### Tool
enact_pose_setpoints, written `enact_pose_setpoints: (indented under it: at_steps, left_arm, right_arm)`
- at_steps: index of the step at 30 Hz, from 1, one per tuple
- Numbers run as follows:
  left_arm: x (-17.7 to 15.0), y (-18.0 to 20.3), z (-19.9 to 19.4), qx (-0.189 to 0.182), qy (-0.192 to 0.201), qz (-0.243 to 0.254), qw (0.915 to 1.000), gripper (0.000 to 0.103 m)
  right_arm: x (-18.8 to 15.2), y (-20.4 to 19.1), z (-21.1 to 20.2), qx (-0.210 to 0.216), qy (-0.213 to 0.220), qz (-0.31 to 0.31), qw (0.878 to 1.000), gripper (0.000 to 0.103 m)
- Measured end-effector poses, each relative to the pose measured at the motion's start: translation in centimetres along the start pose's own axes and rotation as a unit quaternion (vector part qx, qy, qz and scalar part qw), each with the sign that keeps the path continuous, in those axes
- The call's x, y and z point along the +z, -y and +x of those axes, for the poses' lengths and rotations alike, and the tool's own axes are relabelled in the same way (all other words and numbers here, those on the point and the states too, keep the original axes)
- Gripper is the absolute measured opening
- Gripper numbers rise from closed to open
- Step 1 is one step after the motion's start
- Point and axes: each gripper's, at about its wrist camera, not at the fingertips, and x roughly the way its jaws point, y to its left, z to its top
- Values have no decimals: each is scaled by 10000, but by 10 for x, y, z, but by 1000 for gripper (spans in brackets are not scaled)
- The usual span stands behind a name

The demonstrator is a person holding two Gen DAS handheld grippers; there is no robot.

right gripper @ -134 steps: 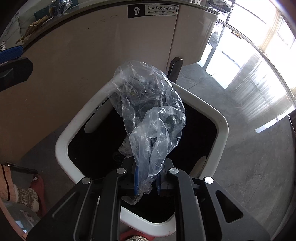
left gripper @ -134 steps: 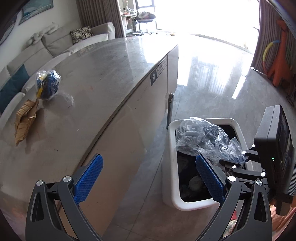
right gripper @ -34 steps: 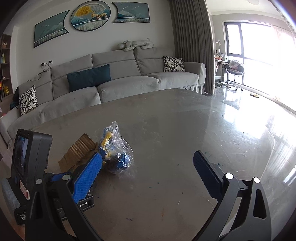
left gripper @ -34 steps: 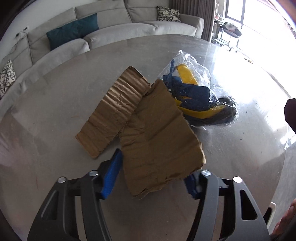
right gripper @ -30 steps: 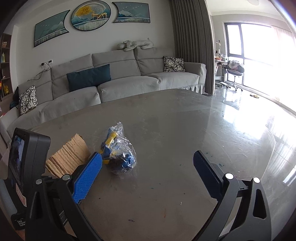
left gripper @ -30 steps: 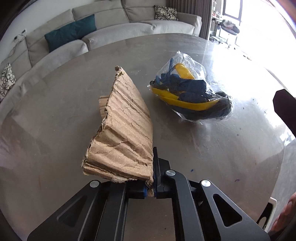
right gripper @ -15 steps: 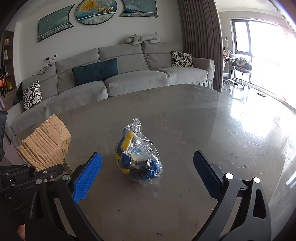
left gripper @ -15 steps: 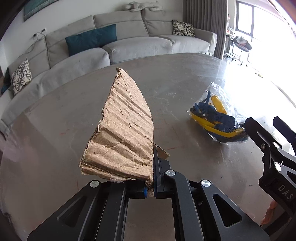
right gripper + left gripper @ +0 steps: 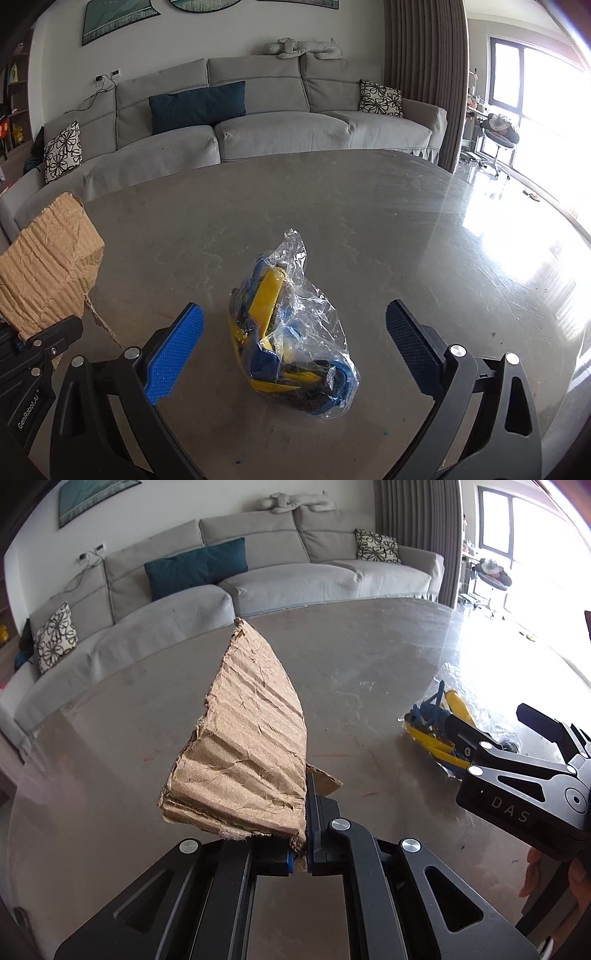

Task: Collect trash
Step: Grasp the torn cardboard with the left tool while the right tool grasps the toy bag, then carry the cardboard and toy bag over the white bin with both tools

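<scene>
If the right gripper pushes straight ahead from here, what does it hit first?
The clear plastic bag of blue and yellow items on the grey table. It lies between the open right gripper fingers, probably first contact; depth is uncertain.

Strong daylight enters from the window (image 9: 517, 85) at right, overexposed to white in both views. It glares across the right part of the bench (image 9: 369, 206). Elsewhere light is even and shadows soft. Fisheye distortion bends straight lines, and dark vignetting fills the corners. Focus is sharp throughout.
</scene>
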Motion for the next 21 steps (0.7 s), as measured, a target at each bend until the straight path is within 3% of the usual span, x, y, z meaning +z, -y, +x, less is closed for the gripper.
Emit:
enact_pose_setpoints:
  at_steps: [7, 9, 15, 18, 21]
  left_arm:
    - [-4, 4, 3, -13, -58, 16, 10000, 5]
    - [-5, 3, 3, -14, -78, 19, 10000, 5]
    - [-4, 1, 5, -56, -114, 1, 9999, 6]
    - [-4, 1, 4, -98, -116, -12, 9999, 6]
    - [-3, 0, 1, -161, -89, -57, 9998, 6]
  right_arm:
    - [-14, 2, 33, 70, -766, 7, 9970, 96]
    - [-17, 5, 36, 232, -868, 138, 9959, 77]
    - [-21, 12, 33, 375, -904, 402, 9944, 50]
    - [-18, 12, 23, 355, -795, 392, 9954, 38]
    - [-14, 10, 4, 273, -526, 323, 9977, 34]
